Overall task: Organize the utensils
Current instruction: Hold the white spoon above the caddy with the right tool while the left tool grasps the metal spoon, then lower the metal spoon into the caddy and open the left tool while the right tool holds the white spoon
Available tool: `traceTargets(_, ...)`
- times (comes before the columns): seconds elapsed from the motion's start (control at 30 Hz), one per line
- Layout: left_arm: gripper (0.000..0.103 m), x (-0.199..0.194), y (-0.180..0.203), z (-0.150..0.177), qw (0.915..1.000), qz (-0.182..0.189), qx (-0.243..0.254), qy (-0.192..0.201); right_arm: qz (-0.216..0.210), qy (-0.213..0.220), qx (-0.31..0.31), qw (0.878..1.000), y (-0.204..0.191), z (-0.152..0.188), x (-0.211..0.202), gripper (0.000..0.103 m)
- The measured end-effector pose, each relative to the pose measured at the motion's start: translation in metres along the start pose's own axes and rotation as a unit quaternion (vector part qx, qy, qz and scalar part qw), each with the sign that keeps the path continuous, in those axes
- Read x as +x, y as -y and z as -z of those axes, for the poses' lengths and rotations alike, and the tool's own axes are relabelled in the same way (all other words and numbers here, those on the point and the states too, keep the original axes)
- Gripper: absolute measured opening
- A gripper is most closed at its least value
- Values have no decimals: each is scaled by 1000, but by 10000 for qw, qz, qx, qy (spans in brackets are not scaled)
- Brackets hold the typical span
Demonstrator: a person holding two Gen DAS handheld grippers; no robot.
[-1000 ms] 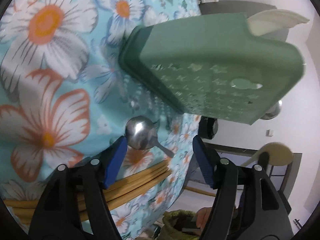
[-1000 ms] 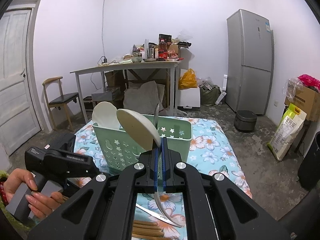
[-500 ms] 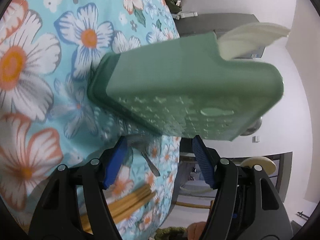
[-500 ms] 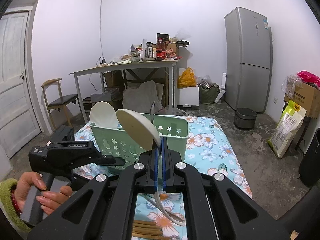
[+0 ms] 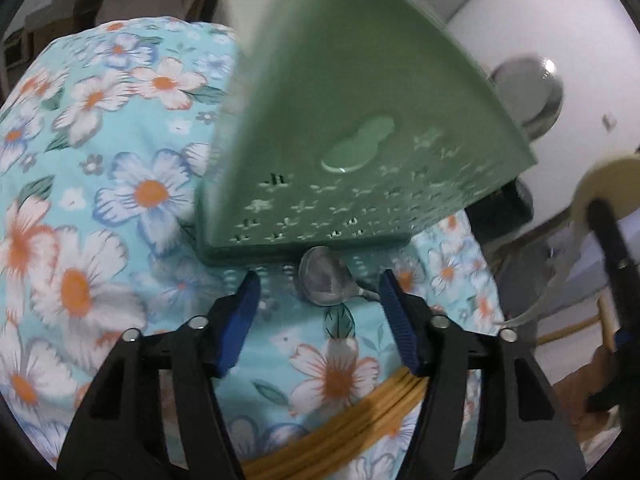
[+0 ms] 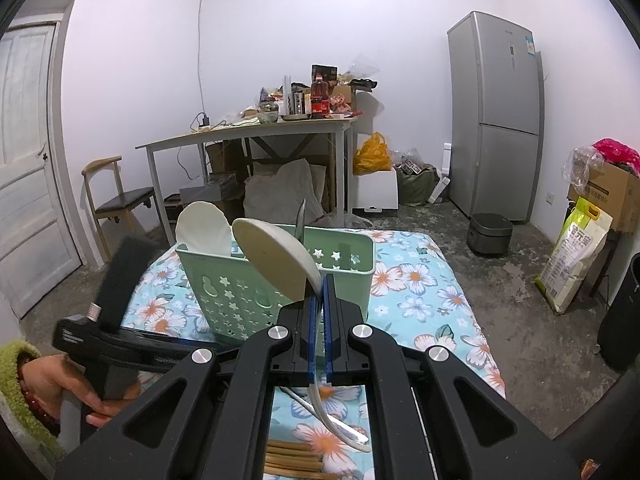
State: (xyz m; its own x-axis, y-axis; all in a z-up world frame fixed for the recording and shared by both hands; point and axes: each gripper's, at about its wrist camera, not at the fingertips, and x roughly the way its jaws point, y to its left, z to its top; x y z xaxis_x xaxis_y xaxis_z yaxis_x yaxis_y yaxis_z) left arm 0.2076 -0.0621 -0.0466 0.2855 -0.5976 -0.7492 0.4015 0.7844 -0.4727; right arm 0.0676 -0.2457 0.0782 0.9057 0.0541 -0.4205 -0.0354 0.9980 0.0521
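Note:
A metal spoon (image 5: 326, 280) lies on the flowered cloth, right against the foot of the green basket (image 5: 360, 128). My left gripper (image 5: 318, 280) straddles the spoon's bowl; its jaws are closing but the blue pads still stand clear of it. My right gripper (image 6: 319, 286) is shut on the handle of a cream rice spoon (image 6: 276, 264), held up in front of the basket (image 6: 224, 296). Inside the basket stand a white spoon (image 6: 204, 228) and a knife (image 6: 301, 216). Yellow chopsticks (image 5: 340, 432) lie on the cloth beneath the left gripper.
A person's hand (image 6: 60, 384) in a green sleeve holds the left gripper at the lower left. Behind the cloth-covered table (image 6: 420, 280) are a cluttered desk (image 6: 248, 132), a chair (image 6: 120, 200), a fridge (image 6: 496, 120) and a rice cooker (image 6: 490, 234) on the floor.
My left gripper has rolled and lifted, so the basket now stands ahead of it, and its jaws have narrowed slightly around the metal spoon. The right gripper keeps still with the cream spoon.

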Motion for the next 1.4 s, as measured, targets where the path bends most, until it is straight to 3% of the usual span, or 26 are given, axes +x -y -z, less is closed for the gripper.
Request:
traceTargets(0.27,37,17,-8,-9,9995,-219,109,-190,7,-1,4,10000,1,0,1,3)
traceTargets(0.47,7,15,-14,-6,9995,-251,78,-176,5,2,7,10000,1,0,2,3)
traceTargets(0.63,4,3,-8,1,9996,-261,73,-8,15,32,22,10000,0,-1,0,3)
traceTargets(0.97,0,-82,0,13,9953,-458,112,844,56,292,-53,9995,-4,-9,-14,3)
traceTargets(1.13,1,-135,5,21,9871,-782,256,1376,66,447,-94,9989,-5,-13,-21,3)
traceTargets(1.4,1,-205,26,22,9685,-906,369,2291,132,608,-70,9980,0,-22,-29,3)
